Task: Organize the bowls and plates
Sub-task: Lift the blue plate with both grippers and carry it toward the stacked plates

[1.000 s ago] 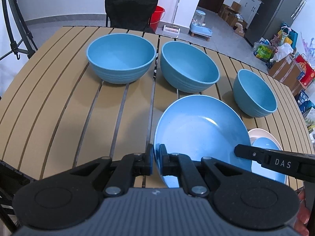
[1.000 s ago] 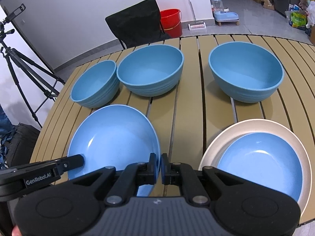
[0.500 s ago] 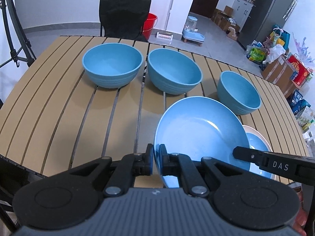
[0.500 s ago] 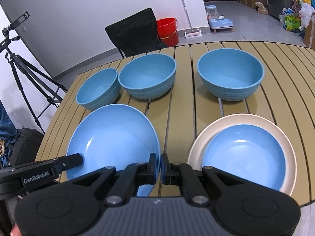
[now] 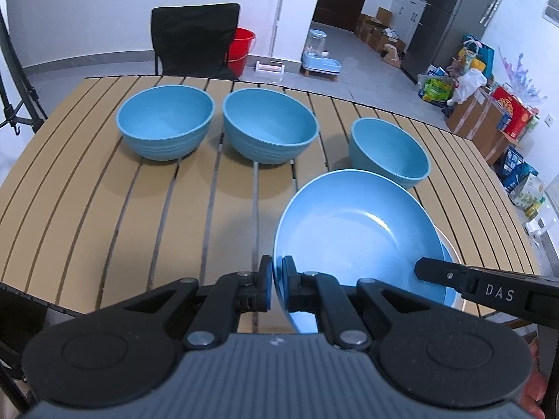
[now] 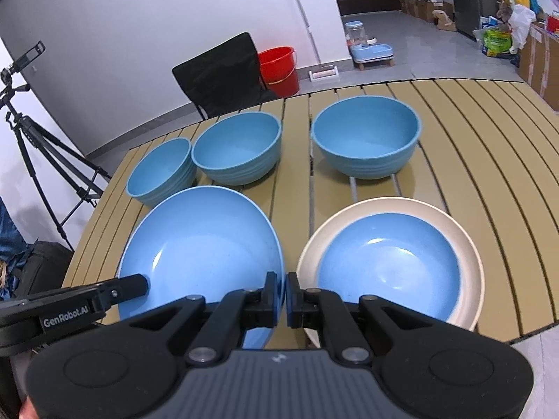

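Bowls blue – plate beige (table tan, slatted).

Beyond the far edge of the slatted counter stands a black folding chair, with a red bucket just right of it. A camera tripod stands at left; cardboard boxes crowd the far right floor.

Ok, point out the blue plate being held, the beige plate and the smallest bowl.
held blue plate (image 6: pixel 202 244), right wrist view, on its inner well.
beige plate (image 6: pixel 470 244), right wrist view, on its bare right rim.
smallest bowl (image 5: pixel 391 153), left wrist view, on its inside wall.
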Available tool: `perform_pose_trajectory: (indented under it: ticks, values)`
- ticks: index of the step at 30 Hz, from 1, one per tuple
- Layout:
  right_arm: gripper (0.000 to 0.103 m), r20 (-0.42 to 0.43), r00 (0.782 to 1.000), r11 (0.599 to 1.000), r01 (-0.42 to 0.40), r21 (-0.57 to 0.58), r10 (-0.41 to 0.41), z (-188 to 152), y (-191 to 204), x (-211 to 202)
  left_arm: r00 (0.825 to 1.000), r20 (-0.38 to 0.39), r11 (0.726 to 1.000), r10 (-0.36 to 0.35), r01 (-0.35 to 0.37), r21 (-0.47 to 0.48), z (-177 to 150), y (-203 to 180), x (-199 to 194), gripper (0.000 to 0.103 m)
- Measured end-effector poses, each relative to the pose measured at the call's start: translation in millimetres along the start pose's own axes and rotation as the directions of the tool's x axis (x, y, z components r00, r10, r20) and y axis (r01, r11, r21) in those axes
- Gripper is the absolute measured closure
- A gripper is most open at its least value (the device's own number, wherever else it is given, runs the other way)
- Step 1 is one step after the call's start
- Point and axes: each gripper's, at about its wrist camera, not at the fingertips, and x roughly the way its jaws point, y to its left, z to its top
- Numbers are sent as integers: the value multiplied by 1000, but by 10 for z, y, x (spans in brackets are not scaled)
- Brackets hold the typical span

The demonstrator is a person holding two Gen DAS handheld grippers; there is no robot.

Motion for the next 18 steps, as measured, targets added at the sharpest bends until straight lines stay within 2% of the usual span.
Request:
perform_pose_trajectory:
  ticks: [18]
  values:
    - [98,48,998,995,34,90,-39,-127,-520,-296,999,-31,995,-27,30,96,-101,-565,77,96]
